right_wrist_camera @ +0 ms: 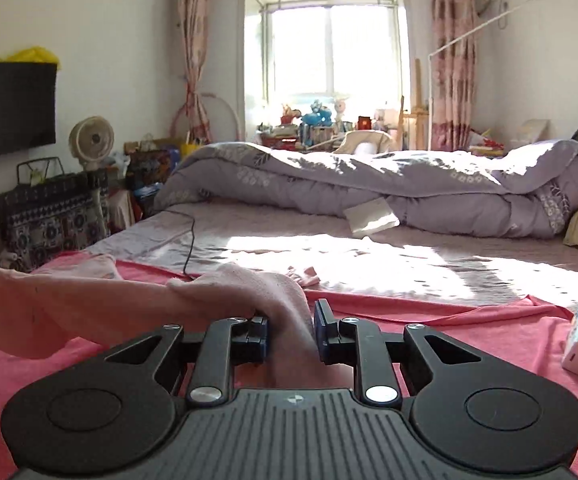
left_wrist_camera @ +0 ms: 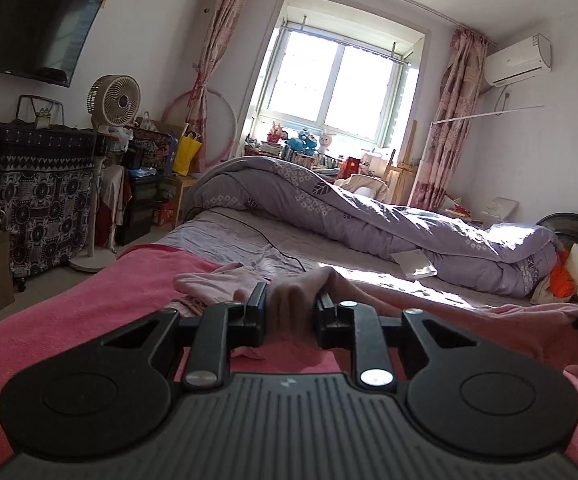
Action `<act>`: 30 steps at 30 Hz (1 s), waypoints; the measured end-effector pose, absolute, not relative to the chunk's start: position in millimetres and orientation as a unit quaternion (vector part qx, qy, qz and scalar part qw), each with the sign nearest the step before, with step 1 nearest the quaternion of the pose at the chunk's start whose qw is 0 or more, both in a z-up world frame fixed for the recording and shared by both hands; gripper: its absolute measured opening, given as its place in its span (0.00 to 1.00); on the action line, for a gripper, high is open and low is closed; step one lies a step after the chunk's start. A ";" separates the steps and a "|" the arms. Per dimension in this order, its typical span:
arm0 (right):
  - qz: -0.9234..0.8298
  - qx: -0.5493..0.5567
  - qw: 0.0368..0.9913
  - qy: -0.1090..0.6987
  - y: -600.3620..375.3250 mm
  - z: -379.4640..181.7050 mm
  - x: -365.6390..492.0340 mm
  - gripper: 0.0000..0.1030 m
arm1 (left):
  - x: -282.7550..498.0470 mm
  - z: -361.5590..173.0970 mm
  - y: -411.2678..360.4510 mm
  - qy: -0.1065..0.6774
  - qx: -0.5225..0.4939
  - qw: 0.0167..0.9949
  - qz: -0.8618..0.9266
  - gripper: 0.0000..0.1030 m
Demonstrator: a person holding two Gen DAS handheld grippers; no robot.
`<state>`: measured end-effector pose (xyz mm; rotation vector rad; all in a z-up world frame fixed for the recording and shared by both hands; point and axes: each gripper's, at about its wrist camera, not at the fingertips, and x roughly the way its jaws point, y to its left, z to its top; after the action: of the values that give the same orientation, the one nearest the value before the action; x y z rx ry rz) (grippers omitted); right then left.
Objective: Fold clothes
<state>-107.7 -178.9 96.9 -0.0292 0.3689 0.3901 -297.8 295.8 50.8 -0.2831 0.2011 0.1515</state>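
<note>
A bed (right_wrist_camera: 289,236) fills the room, a pink towel (left_wrist_camera: 61,312) spread over its near end and one rolled lilac quilt (left_wrist_camera: 369,216) lying by the window (left_wrist_camera: 337,84), between two curtains. One pale pink garment (right_wrist_camera: 89,304) stretches above the towel. The left gripper (left_wrist_camera: 291,312) pinches one end, the right gripper (right_wrist_camera: 291,330) the other. One fan (left_wrist_camera: 115,100) stands left.

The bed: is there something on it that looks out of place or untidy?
Yes. The purple duvet lies bunched along the far side, not spread. A black cable trails across the sheet. A white booklet lies loose against the duvet. Both grippers, left and right, hold the pink garment.
</note>
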 end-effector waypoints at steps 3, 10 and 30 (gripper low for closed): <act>0.184 -0.016 0.958 0.220 -221.6 91.1 -131.8 0.32 | -305.7 46.9 271.3 0.128 -0.113 0.984 0.046 0.31; 0.155 -0.031 0.899 0.409 -263.2 9.1 -152.5 0.56 | -321.6 19.1 253.8 0.226 -0.084 0.969 0.046 0.37; 0.144 -0.148 0.901 0.381 -0.7 -41.8 121.5 0.78 | -356.4 8.1 279.6 0.239 -0.163 0.954 0.076 0.37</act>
<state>121.5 -0.7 -41.8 -0.3051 0.7880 0.2972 -356.4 279.6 8.1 -0.3304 0.4858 0.1537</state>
